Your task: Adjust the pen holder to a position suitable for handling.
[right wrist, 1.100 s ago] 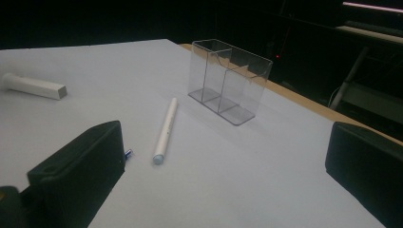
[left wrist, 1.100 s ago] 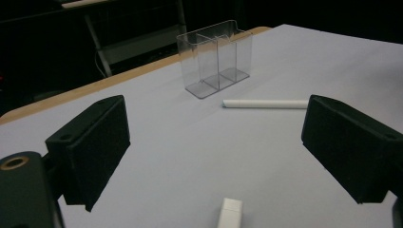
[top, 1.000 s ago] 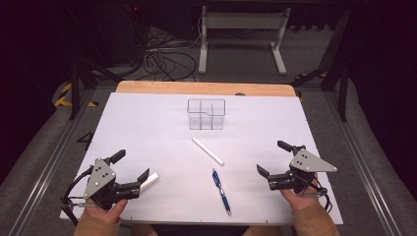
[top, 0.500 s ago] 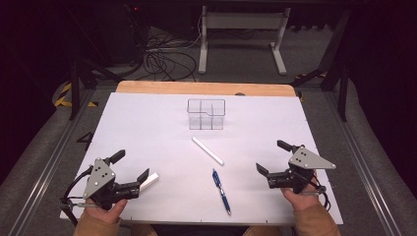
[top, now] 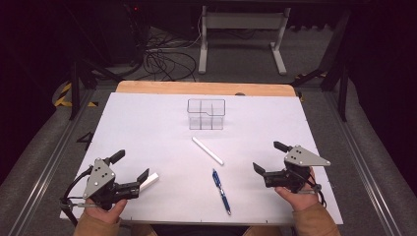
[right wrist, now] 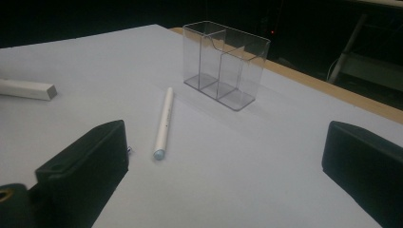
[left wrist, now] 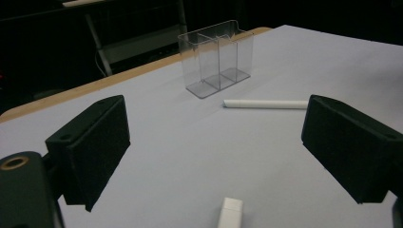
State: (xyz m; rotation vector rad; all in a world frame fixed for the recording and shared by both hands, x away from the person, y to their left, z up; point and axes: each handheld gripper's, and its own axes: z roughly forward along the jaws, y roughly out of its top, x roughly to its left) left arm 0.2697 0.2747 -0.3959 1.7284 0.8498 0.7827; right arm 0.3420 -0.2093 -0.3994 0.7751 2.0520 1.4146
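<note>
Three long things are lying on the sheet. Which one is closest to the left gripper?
The short white stick with the square end, lying right by the left gripper. The white pen lies mid-table; the blue pen lies further right.

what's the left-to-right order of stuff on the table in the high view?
left gripper → white block → clear divided organizer and white pen, overlapping in x, so their order is unclear → blue pen → right gripper
</note>
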